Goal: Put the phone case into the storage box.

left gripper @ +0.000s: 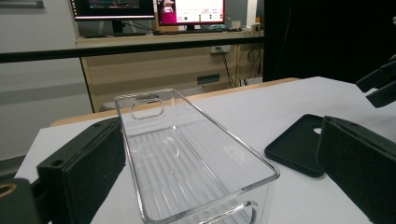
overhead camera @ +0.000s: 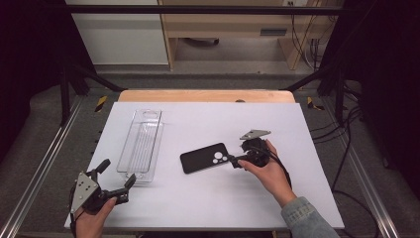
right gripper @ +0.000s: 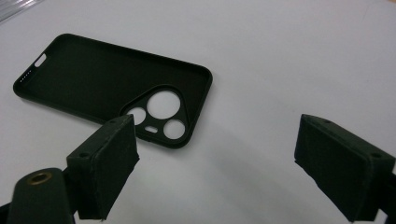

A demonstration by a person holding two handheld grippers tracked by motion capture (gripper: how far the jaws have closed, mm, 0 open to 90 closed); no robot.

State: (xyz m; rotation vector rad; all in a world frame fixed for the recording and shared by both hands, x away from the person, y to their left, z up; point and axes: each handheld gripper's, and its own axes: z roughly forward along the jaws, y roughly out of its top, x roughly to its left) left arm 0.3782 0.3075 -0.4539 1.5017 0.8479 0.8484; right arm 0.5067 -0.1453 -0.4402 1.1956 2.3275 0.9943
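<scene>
Two hand-held grippers gape wide, empty: right hand-held gripper [overhead camera: 235, 162] beside the phone case [overhead camera: 205, 157] lying flat mid-table [overhead camera: 307, 198], left hand-held gripper [overhead camera: 118, 178] by the clear tray [overhead camera: 141, 144]; thin case may skid when pinched.

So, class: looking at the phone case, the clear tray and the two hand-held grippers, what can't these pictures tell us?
- Phone case: its underside lies on the table, hidden in every view; in the left gripper view a jaw covers its right part.
- Clear tray: near end cut off by the bottom edge of the left gripper view.
- Right hand-held gripper: open; whether its left jaw touches the case cannot be told.
- Left hand-held gripper: open.
- Monitors: cut off above, text too small.
</scene>
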